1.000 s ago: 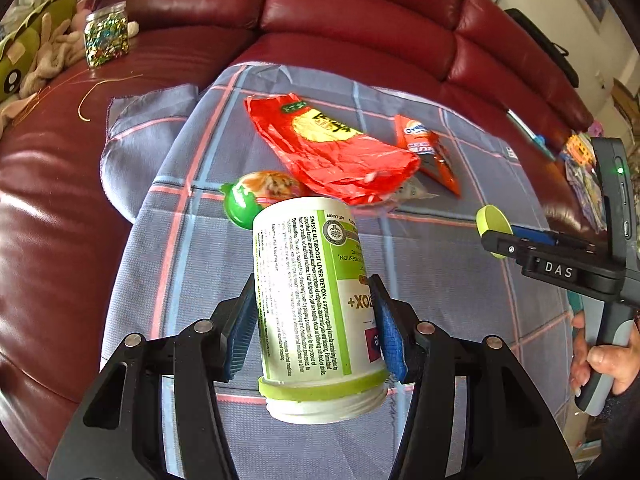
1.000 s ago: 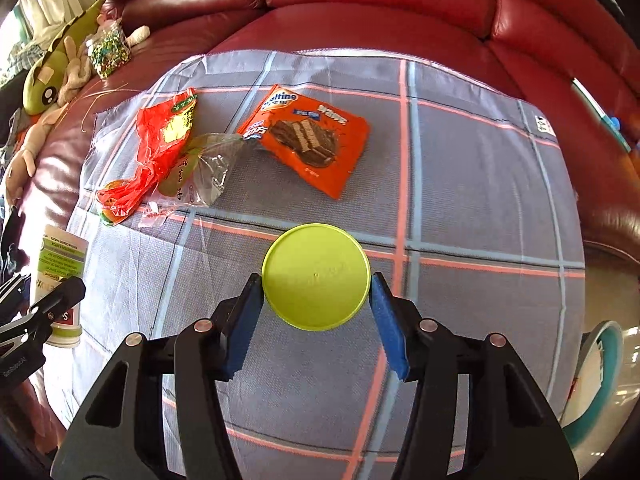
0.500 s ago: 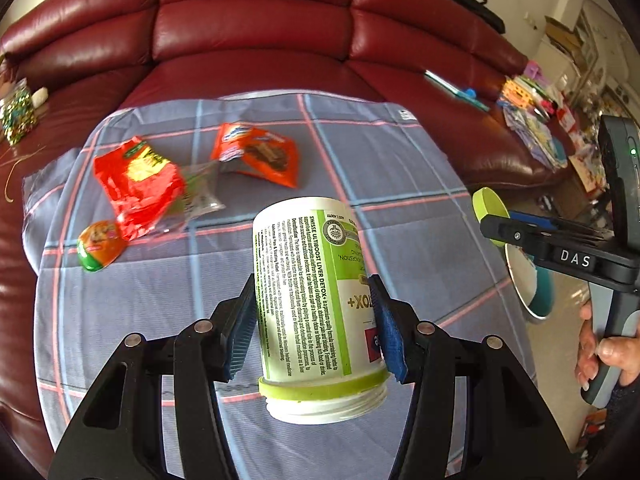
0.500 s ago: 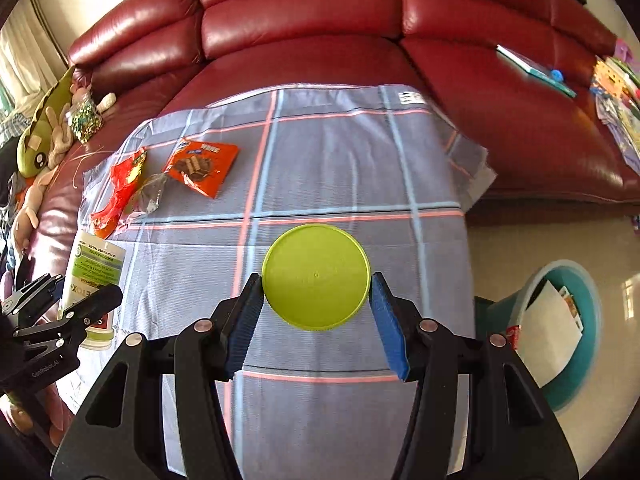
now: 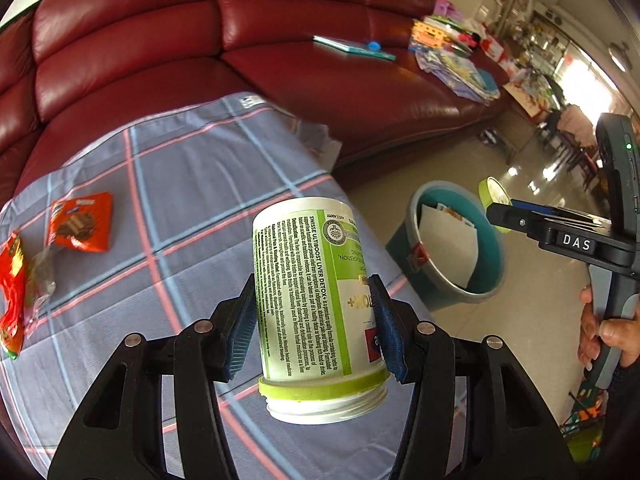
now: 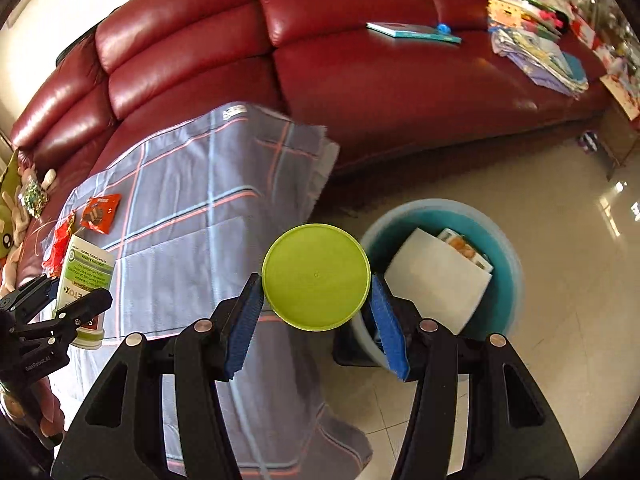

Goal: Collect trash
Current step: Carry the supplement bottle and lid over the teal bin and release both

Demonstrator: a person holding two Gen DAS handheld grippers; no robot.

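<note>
My left gripper (image 5: 314,320) is shut on a white and green supplement jar (image 5: 316,292), held with its lidless mouth toward the camera, above the checked cloth (image 5: 180,184). My right gripper (image 6: 316,312) is shut on the jar's lime-green lid (image 6: 316,276), held face-on just left of the teal bin (image 6: 500,240). The bin (image 5: 404,236) stands on the floor and holds white paper and a printed pack. In the left wrist view the right gripper (image 5: 496,208) hangs over the bin with the lid (image 5: 493,196) edge-on. An orange biscuit wrapper (image 5: 80,222) and a red wrapper (image 5: 12,288) lie on the cloth.
A dark red leather sofa (image 6: 360,60) curves behind the cloth, with a teal book (image 6: 412,32) and a pile of papers (image 6: 540,52) on its seat. Glossy tiled floor (image 6: 560,360) surrounds the bin. Soft toys (image 6: 16,216) sit at the far left. A hand (image 5: 600,340) grips the right handle.
Both grippers have swung right, off the cloth's middle toward the floor. The bin has come into view under the right gripper, and the wrappers have slid to the left edge. Both grips are unchanged.
</note>
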